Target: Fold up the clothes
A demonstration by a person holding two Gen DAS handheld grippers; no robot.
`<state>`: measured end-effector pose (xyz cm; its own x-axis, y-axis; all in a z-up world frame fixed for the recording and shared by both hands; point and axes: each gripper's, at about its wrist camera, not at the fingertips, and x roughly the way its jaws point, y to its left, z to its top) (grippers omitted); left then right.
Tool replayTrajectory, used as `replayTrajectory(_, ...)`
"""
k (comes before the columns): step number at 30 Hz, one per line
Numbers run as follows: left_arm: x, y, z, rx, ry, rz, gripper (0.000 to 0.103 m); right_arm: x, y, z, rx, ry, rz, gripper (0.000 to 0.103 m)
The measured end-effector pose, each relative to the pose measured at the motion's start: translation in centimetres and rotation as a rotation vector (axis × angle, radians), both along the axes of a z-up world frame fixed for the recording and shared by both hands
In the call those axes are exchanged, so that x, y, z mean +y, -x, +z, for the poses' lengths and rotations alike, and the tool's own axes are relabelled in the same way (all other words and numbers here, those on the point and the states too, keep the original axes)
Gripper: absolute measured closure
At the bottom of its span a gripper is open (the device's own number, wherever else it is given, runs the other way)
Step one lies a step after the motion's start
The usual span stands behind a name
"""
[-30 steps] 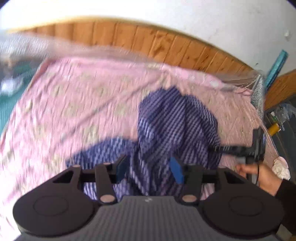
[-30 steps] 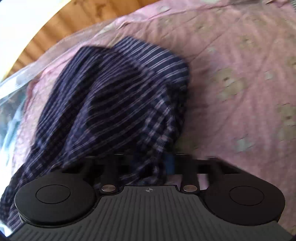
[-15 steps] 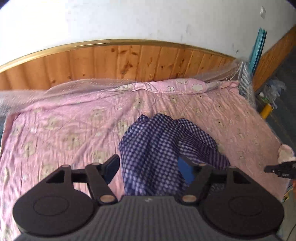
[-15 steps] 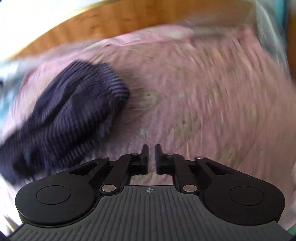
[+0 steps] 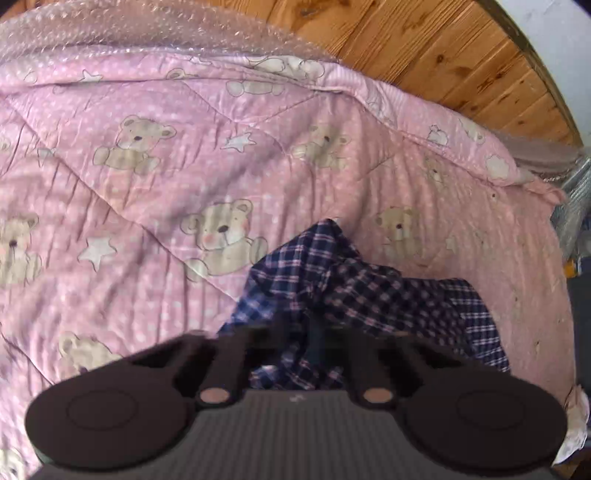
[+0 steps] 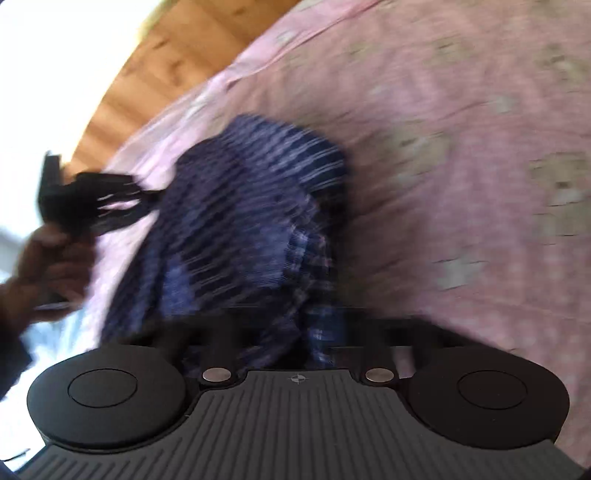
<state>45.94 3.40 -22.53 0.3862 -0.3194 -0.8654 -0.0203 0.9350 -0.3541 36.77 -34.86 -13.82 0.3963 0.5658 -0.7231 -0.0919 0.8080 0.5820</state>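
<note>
Two grippers, both closed down narrow on one navy plaid garment.

Left wrist view, left to right: pink bear-print quilt fills the left and middle, bubble wrap along its far edge, wooden wall panelling behind to the far right. Garment lies crumpled on the quilt at near centre-right, a peak of cloth rising toward the far side, one flap spread out to the right. Left gripper sits at the near edge of the cloth; its fingers are blurred but drawn together with a bunch of plaid fabric pinched between them. At the far right, near edge, a bit of white cloth just off the quilt.

Right wrist view, left to right, heavily blurred: a hand at the far left holds the left gripper, whose tips reach the garment's left edge. Garment is heaped in the middle, trailing down to the near edge. Right gripper is at that near end; fabric runs down between its fingers, jaws close together on it, exact pad contact lost in blur. Quilt covers everything to the right; wood panelling at far left.
</note>
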Motion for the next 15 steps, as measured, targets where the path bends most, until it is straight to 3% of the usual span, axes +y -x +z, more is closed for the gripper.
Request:
replayTrajectory(1, 0.6, 0.9, 1.0, -0.044, 0.007, 0.036, 0.099, 0.3, -0.1, 0.7, -0.017, 0.002, 0.034, 0.103)
replayTrajectory(4, 4.4, 5.5, 6.3, -0.195, 0.098, 0.169, 0.1, -1.3, -0.6, 6.3, -0.223, 0.062, 0.086, 0.103)
replayTrajectory(6, 7.2, 10.1, 10.3, -0.276, 0.122, 0.215, 0.1, -2.5, -0.7, 9.7, -0.33, 0.17, 0.112, 0.103)
replayTrajectory(8, 9.1, 13.3, 11.8, -0.222, 0.108, 0.226, 0.099, -2.3, -1.6, 9.6, -0.327, 0.259, 0.155, 0.103)
replayTrajectory(9, 9.1, 14.6, 11.3, -0.165, 0.059, 0.201, 0.098, -2.1, -2.0, 9.4, -0.32, 0.304, 0.182, 0.103)
replayTrajectory(11, 8.6, 16.8, 8.1, -0.024, -0.043, 0.109, 0.097, -0.5, -3.1, 5.6, -0.207, 0.376, 0.307, 0.103)
replayTrajectory(12, 8.5, 17.9, 6.3, 0.05, -0.088, 0.066, 0.096, 0.1, -3.4, 3.8, -0.153, 0.404, 0.356, 0.092)
replayTrajectory(13, 8.4, 19.0, 4.7, 0.11, -0.133, 0.024, 0.093, 0.7, -3.2, 2.5, -0.11, 0.425, 0.403, 0.089)
replayTrajectory(15, 8.7, 20.7, 3.9, 0.113, -0.228, -0.052, 0.088, 1.1, -2.1, 3.0, -0.152, 0.438, 0.461, 0.086)
